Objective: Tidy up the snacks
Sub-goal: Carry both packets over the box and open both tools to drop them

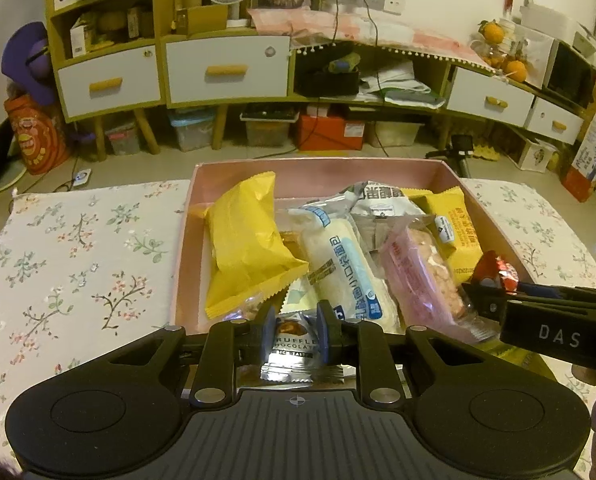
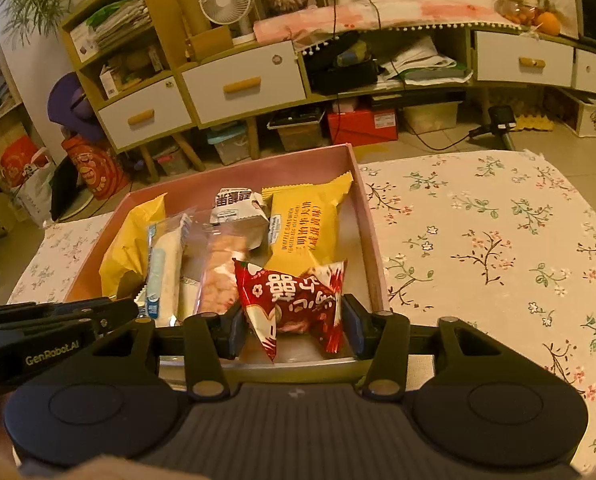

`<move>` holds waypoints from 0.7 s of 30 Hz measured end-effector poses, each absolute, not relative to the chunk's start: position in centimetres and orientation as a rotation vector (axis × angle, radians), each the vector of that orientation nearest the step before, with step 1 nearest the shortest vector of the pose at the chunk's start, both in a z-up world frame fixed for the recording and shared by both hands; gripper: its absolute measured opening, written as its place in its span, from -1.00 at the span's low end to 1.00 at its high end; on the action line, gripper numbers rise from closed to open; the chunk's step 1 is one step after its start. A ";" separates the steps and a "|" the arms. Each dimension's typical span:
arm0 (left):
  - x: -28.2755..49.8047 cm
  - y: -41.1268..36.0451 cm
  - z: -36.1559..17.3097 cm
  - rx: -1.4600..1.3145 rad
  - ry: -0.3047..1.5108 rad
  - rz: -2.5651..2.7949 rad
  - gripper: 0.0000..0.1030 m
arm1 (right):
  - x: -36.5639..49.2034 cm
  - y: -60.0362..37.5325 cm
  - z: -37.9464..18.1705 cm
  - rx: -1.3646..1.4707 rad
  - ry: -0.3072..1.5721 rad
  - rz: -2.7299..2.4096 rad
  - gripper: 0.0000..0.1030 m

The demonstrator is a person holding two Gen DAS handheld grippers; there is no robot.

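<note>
Chocolate packet [image 1: 293, 346] clamped between left tool [image 1: 296, 330] pads, over pink box [image 1: 318, 170].

The box [image 1: 185, 240] sits at the table's [image 1: 69, 264] far edge, midway between its left and right edges, with snack packets [image 1: 249, 240] lying side by side in it.

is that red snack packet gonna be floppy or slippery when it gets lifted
Probably floppy: the red packet is a crinkled pillow pouch that sags between the right gripper's fingers. Its glossy film looks slippery. Likely light, being small and puffy.
</note>
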State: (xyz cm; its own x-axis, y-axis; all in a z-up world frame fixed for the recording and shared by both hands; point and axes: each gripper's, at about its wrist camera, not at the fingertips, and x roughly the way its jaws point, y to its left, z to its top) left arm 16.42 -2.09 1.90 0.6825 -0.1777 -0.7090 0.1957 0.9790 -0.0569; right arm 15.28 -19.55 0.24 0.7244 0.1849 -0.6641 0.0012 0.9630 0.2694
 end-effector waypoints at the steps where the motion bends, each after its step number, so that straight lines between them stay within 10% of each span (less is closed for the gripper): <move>1: 16.3 -2.1 2.0 0.026 0.786 -0.210 -0.55 | 15.3 -19.6 0.3 0.262 0.755 0.102 -0.02; 21: 12.4 -1.3 4.5 0.023 0.752 -0.219 0.34 | 12.9 -20.0 3.0 0.219 0.705 0.141 0.58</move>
State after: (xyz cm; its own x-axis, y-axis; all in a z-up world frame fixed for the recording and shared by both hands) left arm 12.39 -1.30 4.53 0.7086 -0.1888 -0.6799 0.2052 0.9770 -0.0575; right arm 12.94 -19.96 2.98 0.7538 0.2012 -0.6256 -0.0542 0.9678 0.2460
